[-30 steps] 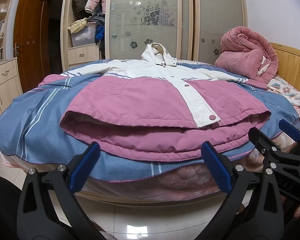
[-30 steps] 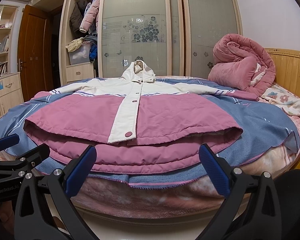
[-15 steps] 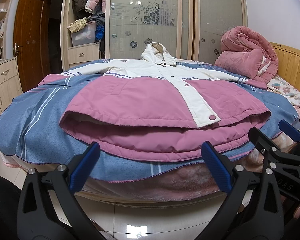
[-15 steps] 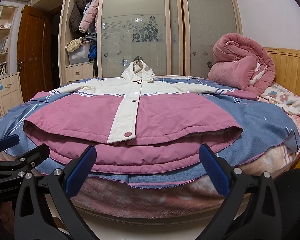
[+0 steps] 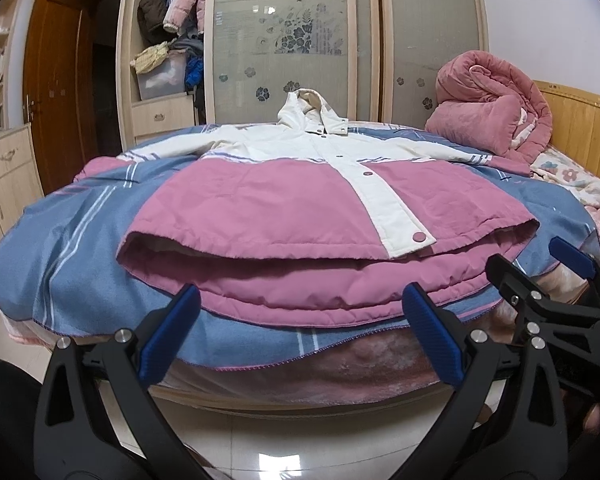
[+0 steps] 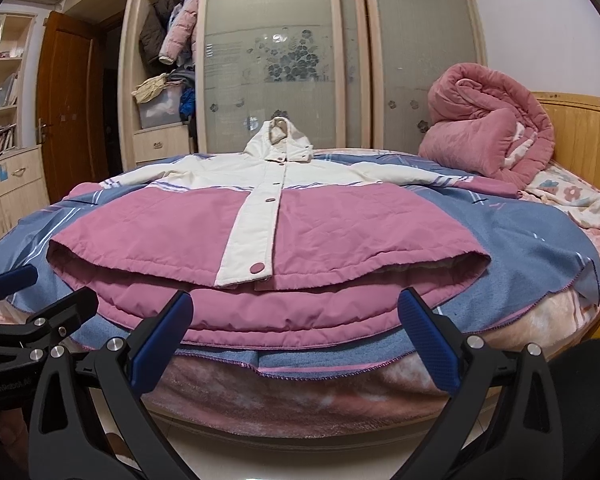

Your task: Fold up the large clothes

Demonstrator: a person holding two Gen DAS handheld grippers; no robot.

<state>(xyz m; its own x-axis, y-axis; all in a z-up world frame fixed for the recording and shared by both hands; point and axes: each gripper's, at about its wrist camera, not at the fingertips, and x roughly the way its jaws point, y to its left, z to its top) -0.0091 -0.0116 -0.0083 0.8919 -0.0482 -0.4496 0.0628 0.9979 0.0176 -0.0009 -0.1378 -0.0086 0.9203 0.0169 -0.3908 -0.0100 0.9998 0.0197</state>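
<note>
A large pink and white hooded jacket point(image 5: 284, 216) lies flat, front up and buttoned, on a bed, its hem towards me and its hood at the far side. It also shows in the right wrist view point(image 6: 340, 232). My left gripper point(image 5: 300, 328) is open and empty, just short of the hem, over the bed's near edge. My right gripper point(image 6: 296, 336) is open and empty too, in front of the hem's middle. Each gripper shows at the side of the other's view: the right one point(image 5: 540, 280) and the left one point(image 6: 32, 300).
The jacket rests on a blue striped blanket point(image 5: 72, 248) over a pink bed point(image 6: 340, 396). A rolled pink quilt point(image 5: 488, 116) sits at the far right by the wooden headboard point(image 6: 580, 132). A wardrobe point(image 5: 284, 40) and a wooden door point(image 5: 56, 80) stand behind. Tiled floor point(image 5: 284, 452) lies below.
Both grippers have lifted slightly and edged closer to the hem. The jacket has not moved.
</note>
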